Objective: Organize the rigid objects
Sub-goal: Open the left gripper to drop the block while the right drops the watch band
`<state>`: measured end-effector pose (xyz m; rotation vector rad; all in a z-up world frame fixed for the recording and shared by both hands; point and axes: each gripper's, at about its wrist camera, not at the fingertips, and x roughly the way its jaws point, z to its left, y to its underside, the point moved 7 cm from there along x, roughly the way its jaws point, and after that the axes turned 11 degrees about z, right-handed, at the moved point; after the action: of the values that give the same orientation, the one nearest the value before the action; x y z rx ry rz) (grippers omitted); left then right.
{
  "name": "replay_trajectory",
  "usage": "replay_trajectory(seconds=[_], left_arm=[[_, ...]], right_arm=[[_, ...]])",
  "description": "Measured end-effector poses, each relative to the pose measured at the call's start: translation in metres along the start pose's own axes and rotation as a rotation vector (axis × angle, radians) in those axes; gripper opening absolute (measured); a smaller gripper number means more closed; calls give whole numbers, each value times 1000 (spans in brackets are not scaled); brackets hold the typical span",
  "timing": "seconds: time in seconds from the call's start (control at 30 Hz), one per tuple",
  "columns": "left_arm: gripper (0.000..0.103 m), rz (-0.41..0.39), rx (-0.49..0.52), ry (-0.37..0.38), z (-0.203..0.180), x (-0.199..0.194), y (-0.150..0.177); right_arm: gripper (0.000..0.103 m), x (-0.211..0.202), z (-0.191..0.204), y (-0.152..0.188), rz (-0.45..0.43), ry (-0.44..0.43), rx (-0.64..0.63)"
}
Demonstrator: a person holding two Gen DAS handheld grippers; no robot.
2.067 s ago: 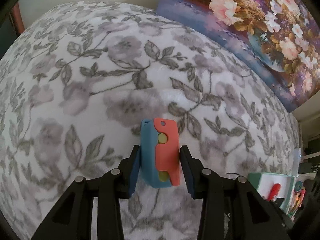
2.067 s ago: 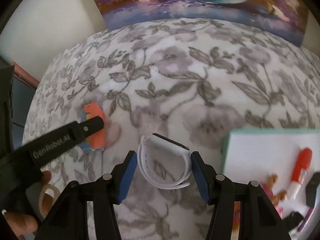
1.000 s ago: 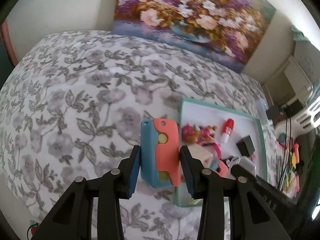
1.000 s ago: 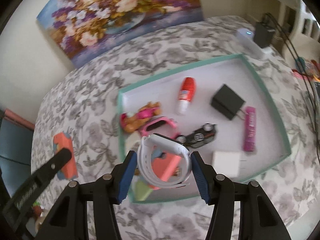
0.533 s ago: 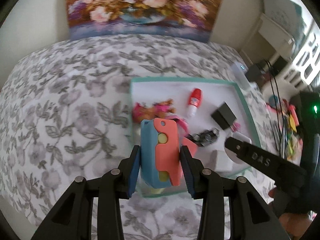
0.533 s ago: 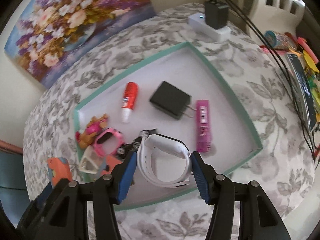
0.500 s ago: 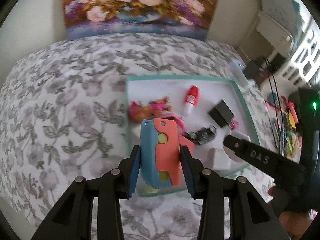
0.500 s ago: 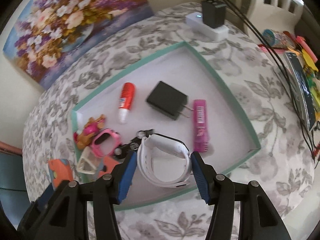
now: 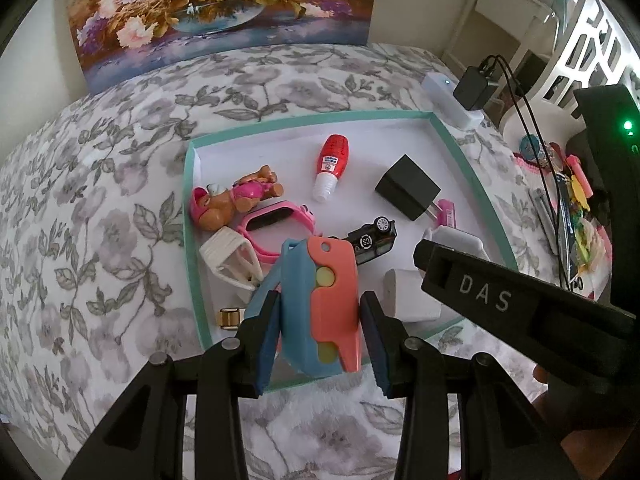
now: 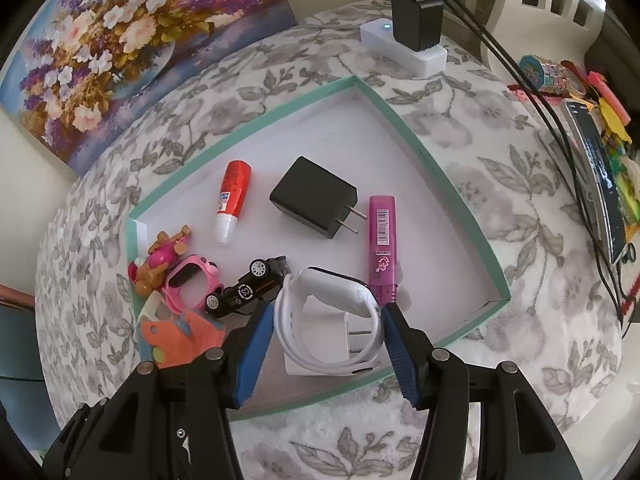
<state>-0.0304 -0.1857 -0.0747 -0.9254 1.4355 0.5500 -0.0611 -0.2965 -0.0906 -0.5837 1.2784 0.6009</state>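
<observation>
My left gripper [image 9: 320, 320] is shut on a blue and orange toy [image 9: 320, 304], held above the near left part of the teal-rimmed white tray [image 9: 304, 120]. My right gripper [image 10: 326, 320] is shut on a white watch [image 10: 332, 308], held above the tray's [image 10: 452, 184] near edge, over a white plug [image 10: 320, 340]. The blue and orange toy also shows at the left of the right wrist view [image 10: 180, 340]. The right gripper's body shows at the right of the left wrist view [image 9: 520, 300].
In the tray lie a red bottle [image 10: 234, 196], a black charger [image 10: 314, 202], a purple marker [image 10: 382, 240], a black toy car [image 10: 248, 286], a pink watch [image 10: 192, 282] and a toy dog [image 10: 164, 260]. A power strip [image 10: 404, 48] with cables lies behind; clutter at the right.
Both grippers have carried their objects from the bare floral cloth over to the tray. In the last half second both have come lower and closer to the tray's near edge.
</observation>
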Motion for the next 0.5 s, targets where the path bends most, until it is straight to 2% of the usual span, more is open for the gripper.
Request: replay_trajectory(seconds=[0.5], left_arm=[[44, -17, -4, -15, 5, 0, -5]], right_arm=[[60, 6, 0, 0, 15, 19, -7]])
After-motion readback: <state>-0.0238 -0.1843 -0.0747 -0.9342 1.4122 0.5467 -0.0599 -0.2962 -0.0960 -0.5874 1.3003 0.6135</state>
